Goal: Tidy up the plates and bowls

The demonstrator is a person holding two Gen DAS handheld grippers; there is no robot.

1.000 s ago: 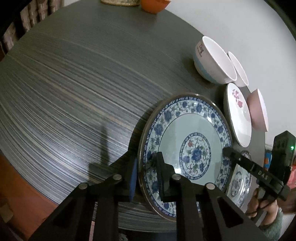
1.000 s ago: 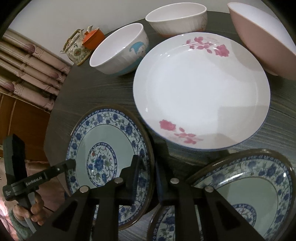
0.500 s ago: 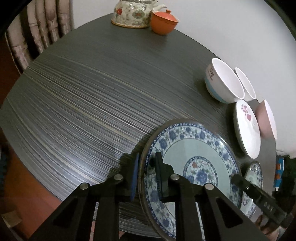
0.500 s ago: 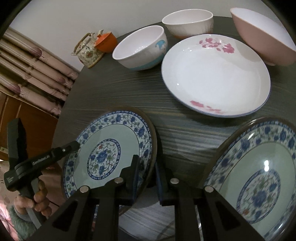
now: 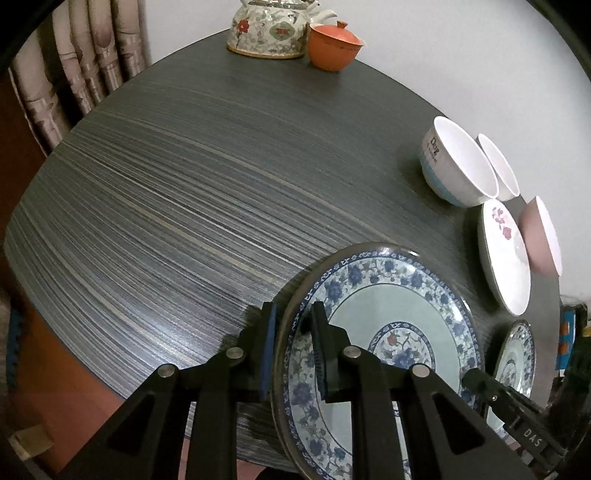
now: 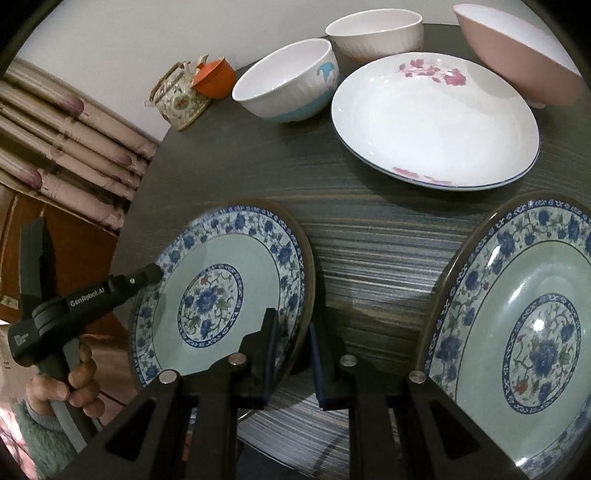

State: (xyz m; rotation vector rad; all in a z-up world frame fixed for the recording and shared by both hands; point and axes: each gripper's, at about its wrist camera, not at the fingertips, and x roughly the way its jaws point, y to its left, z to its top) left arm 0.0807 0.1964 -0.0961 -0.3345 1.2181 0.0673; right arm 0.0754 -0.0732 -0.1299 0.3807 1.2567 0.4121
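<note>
My left gripper point(image 5: 291, 350) and my right gripper point(image 6: 291, 354) are both shut on opposite rims of one blue-and-white floral plate point(image 5: 384, 332), also seen in the right wrist view point(image 6: 221, 291), held above the table near its front edge. A second blue floral plate point(image 6: 524, 332) lies on the table to the right. Behind it lies a white plate with pink flowers point(image 6: 436, 122). A white-and-blue bowl point(image 6: 291, 85), a white bowl point(image 6: 373, 33) and a pink bowl point(image 6: 517, 55) stand at the back.
The round dark striped table point(image 5: 184, 206) has a patterned teapot point(image 5: 269, 29) and an orange lidded cup point(image 5: 332, 46) at its far edge. Curtains point(image 5: 74, 66) hang at the left. A white wall is behind the bowls.
Both grippers have lifted the blue floral plate and carried it back and away from the other dishes. The view now takes in more of the table.
</note>
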